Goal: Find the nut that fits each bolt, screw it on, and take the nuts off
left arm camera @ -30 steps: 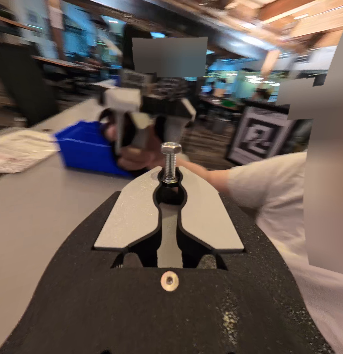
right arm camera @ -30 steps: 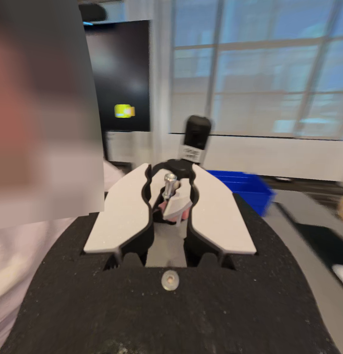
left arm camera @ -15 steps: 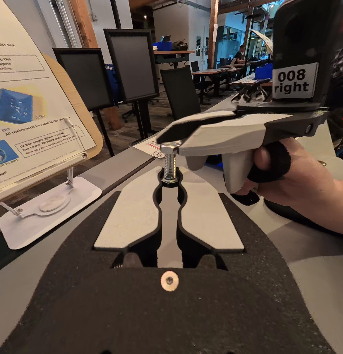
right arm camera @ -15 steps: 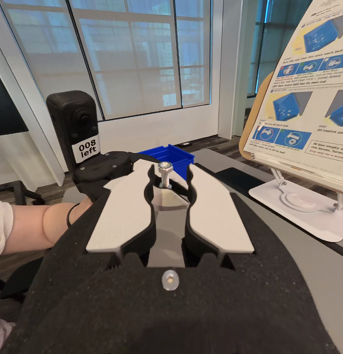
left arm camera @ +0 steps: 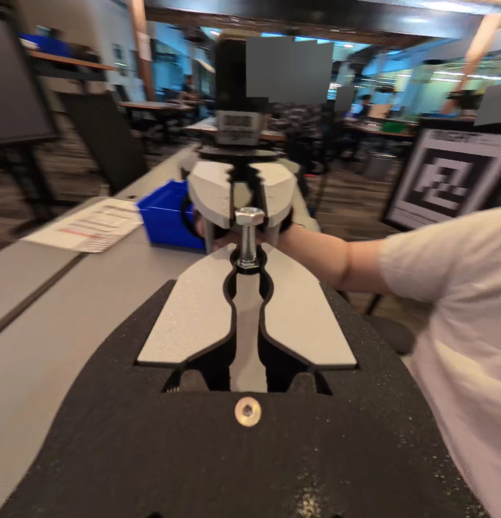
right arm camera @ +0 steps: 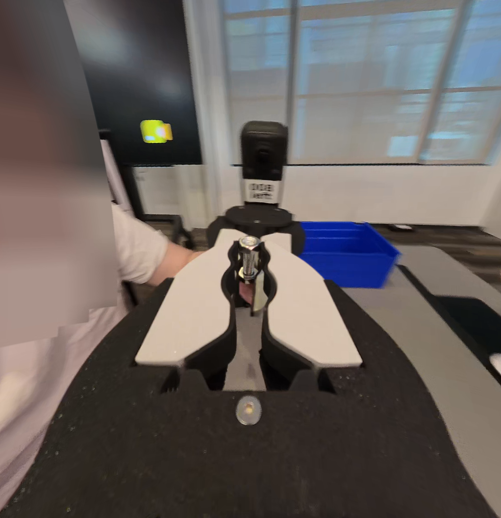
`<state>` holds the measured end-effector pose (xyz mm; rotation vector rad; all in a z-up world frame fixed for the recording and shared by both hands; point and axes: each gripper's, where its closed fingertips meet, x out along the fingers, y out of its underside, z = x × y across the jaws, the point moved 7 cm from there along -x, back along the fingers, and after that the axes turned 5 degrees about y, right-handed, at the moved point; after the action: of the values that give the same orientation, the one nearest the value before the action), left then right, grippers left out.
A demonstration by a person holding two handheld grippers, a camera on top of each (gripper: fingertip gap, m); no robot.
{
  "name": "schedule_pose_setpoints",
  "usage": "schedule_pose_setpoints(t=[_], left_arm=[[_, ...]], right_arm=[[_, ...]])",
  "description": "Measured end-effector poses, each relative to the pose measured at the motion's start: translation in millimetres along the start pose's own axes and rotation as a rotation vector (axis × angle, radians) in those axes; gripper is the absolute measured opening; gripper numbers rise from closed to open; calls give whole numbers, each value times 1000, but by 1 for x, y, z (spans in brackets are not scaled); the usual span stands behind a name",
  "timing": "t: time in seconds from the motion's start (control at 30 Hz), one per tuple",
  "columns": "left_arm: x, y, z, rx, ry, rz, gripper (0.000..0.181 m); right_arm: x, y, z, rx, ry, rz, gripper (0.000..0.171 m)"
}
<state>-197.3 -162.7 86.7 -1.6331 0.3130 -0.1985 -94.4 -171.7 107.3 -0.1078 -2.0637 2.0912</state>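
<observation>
A silver hex bolt [left arm camera: 248, 241] stands upright with a nut [left arm camera: 247, 264] threaded low on its shaft. My left gripper [left arm camera: 247, 262] is shut on the nut. My right gripper [right arm camera: 248, 246] faces the left one head-on and is shut on the bolt head [right arm camera: 248, 242]. In the left wrist view the right gripper [left arm camera: 248, 217] shows beyond the bolt with its fingers on either side of the head. In the right wrist view the bolt's thread [right arm camera: 247, 265] and the nut [right arm camera: 248, 277] show between my fingers. Both are held in the air above the grey table [left arm camera: 61, 294].
A blue bin [left arm camera: 168, 218] stands on the table behind the grippers, also in the right wrist view [right arm camera: 344, 252]. A printed sheet [left arm camera: 84, 224] lies left of it. A black-and-white marker board [left arm camera: 451, 179] stands at the right. A person's arm [left arm camera: 341, 266] and light shirt are close by. My hands' fingertips stand some 4 centimeters from each other.
Half a second ago the right gripper lay side-on across the bolt head; now the two grippers face each other head-on, as one second ago. Both stayed shut on the nut and bolt.
</observation>
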Motion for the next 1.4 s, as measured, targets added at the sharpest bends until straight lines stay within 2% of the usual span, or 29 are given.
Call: schedule_pose_setpoints(t=[0.17, 0.27, 0.37, 0.5, 0.57, 0.67, 0.73, 0.83, 0.87, 0.97, 1.1, 1.27, 1.33, 1.4], left_arm=[[14, 8, -27, -98, 377, -7, 10], [19, 14, -36, -209, 578, -37, 10], [23, 16, -38, -271, 673, -80, 10], [19, 14, -29, -218, 550, -86, 10], [13, 9, -23, -193, 472, -103, 10], [4, 1, -13, -201, 391, -138, 10], [0, 0, 0, -162, 215, -129, 10], [-9, 5, 26, -78, -210, -90, 10], [-13, 8, 32, -46, -321, -80, 10], [-18, 12, 39, -9, -492, -80, 10], [-12, 19, 39, 27, -565, -45, 10], [-8, 20, 36, 61, -591, -30, 10], [-8, 20, 36, 61, -586, -24, 10], [-7, 20, 37, 52, -573, -25, 10]], right_arm=[[-3, 9, 17, 37, -376, -66, 14], [-1, 15, 24, 69, -508, -103, 14], [3, 20, 26, 122, -585, -153, 14], [1, 19, 16, 150, -526, -164, 16], [-4, 13, 6, 127, -381, -155, 37], [-16, -2, -7, 63, -129, -147, 41], [-22, -13, -11, 4, 55, -143, 40], [-19, -20, -11, -67, 352, -121, 39], [-14, -18, -10, -87, 424, -110, 44], [2, -5, -8, -128, 607, -15, 41], [12, 8, -11, -91, 698, -9, 37], [12, 17, -19, 17, 659, 19, 28], [12, 17, -18, 37, 610, 16, 17], [13, 16, -17, 45, 579, 33, 14]])
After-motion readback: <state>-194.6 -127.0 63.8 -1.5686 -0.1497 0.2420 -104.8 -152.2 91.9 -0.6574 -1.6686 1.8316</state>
